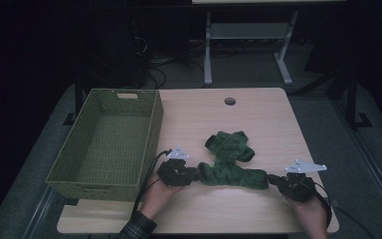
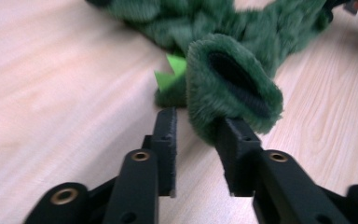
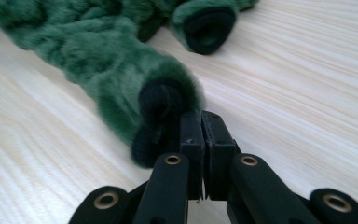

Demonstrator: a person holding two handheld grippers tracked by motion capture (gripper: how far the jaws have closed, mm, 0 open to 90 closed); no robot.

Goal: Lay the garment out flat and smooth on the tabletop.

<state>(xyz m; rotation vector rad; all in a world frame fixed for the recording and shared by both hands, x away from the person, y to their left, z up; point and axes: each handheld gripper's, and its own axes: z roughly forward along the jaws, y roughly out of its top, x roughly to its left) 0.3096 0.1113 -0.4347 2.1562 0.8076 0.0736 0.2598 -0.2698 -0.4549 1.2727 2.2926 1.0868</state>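
The room beyond my table is dark; only a grey frame leg and some cables can be made out there, and my forearms are cut off at the bottom edge of the high view. The woven green basket sits on the table's left part, its near wall in shadow.

The green plush garment lies on the table between my two grippers, right of the basket and apart from it. It is furry, dark green, crumpled, with tube-like limbs ending in black-lined cuffs. In the left gripper view its far part is blurred, and a small bright-green pointed piece shows beside the near cuff; I cannot tell what that piece is.

My left gripper is released: its jaws stand apart, with one jaw touching the cuff's furry rim and nothing pressed between them. My right gripper is clenched, jaws together at the black lining of the other cuff; whether fabric is pinched there is too hidden to tell.
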